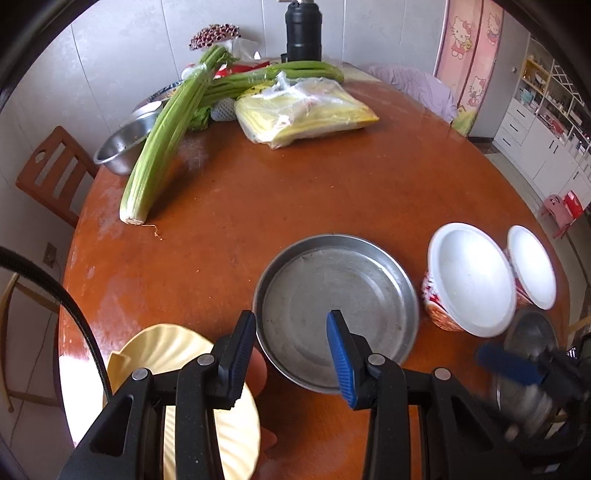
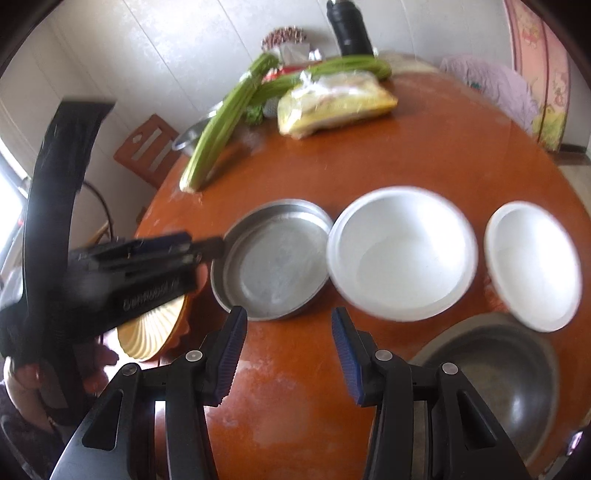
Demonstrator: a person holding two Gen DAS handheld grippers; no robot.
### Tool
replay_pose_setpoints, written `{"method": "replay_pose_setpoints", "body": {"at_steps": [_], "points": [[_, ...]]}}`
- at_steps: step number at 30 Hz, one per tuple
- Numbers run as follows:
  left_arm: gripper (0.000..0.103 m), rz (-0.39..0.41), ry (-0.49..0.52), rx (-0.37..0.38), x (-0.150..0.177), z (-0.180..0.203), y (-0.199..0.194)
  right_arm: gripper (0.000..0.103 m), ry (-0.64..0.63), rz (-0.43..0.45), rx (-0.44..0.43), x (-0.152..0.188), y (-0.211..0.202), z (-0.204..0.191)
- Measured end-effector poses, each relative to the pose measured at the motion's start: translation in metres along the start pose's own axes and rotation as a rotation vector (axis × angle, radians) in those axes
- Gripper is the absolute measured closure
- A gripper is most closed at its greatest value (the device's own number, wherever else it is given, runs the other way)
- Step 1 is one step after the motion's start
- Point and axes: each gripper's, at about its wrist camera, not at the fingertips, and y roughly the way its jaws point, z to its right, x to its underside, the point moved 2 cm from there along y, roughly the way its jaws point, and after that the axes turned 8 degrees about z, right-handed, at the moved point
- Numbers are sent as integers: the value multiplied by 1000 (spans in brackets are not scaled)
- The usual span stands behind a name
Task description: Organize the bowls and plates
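A round metal pan [image 1: 332, 295] [image 2: 273, 258] lies on the orange-brown round table [image 1: 258, 192]. My left gripper [image 1: 291, 354] [image 2: 207, 245] is open and hovers at the pan's near-left rim, one finger outside it and one over its inside. A yellow fluted plate [image 1: 173, 350] [image 2: 151, 332] lies to the left, under that gripper. Right of the pan stand a large white bowl with a red pattern [image 1: 469, 280] [image 2: 402, 251] and a smaller white bowl [image 1: 532, 266] [image 2: 532, 262]. My right gripper [image 2: 288, 354] [image 1: 509, 365] is open over bare table, beside a steel bowl [image 2: 498, 376] [image 1: 532, 332].
At the far side of the table lie celery stalks [image 1: 162, 140], a plastic bag with yellow contents [image 1: 303, 110], another steel bowl [image 1: 122, 147] and a black flask [image 1: 303, 33]. A wooden chair [image 1: 51, 170] stands at the left, and a lilac-covered seat [image 1: 417, 85] at the far right.
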Motion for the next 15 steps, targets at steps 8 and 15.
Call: {"method": "replay_pose_setpoints", "body": {"at_steps": [8, 15], "points": [[63, -30, -6, -9, -11, -19, 29, 54, 39, -83, 25, 3, 38, -6], [63, -65, -3, -23, -12, -29, 53, 54, 60, -89, 54, -2, 57, -6]]}}
